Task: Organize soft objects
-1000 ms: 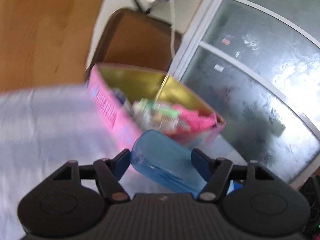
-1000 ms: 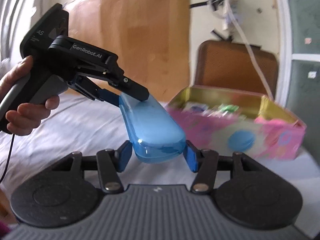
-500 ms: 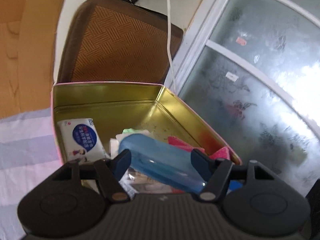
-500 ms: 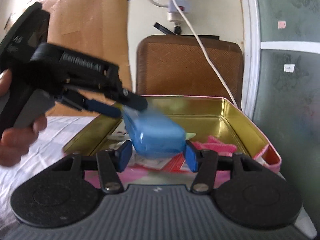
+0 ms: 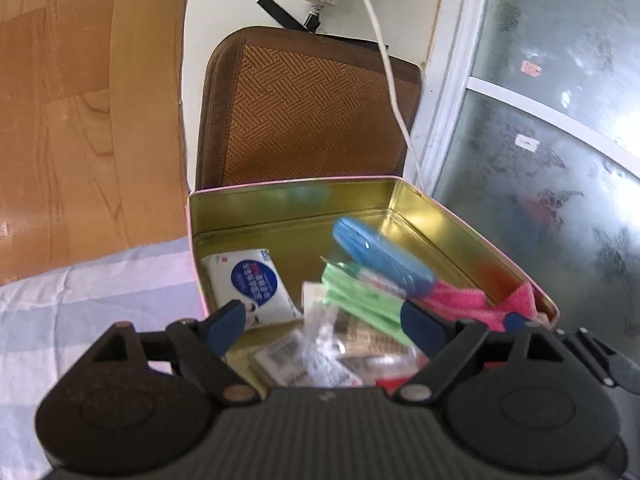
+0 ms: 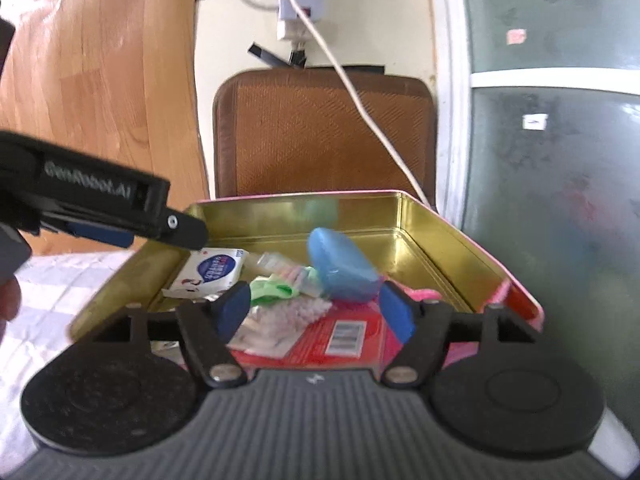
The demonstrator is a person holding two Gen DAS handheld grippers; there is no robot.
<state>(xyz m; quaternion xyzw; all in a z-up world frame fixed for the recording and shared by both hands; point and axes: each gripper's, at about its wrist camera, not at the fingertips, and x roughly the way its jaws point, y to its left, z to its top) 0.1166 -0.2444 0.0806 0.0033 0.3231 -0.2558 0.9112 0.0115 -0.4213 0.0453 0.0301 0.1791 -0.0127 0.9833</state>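
- with both sets of jaws just sprung apart, the left gripper [image 5: 320, 320] and right gripper [image 6: 316, 312] stand wide, gripping nothing
- blue case [image 6: 342, 266] sits loose inside the gold tin [image 6: 448, 248], atop the green packet [image 5: 360, 296] and pink cloth [image 5: 460, 300]

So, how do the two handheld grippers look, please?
Both are black plastic with dark blue finger pads, two round discs and a ribbed grey base. The left gripper shows white "GenRobot.AI" lettering on its side in the right wrist view. The right gripper looks alike.
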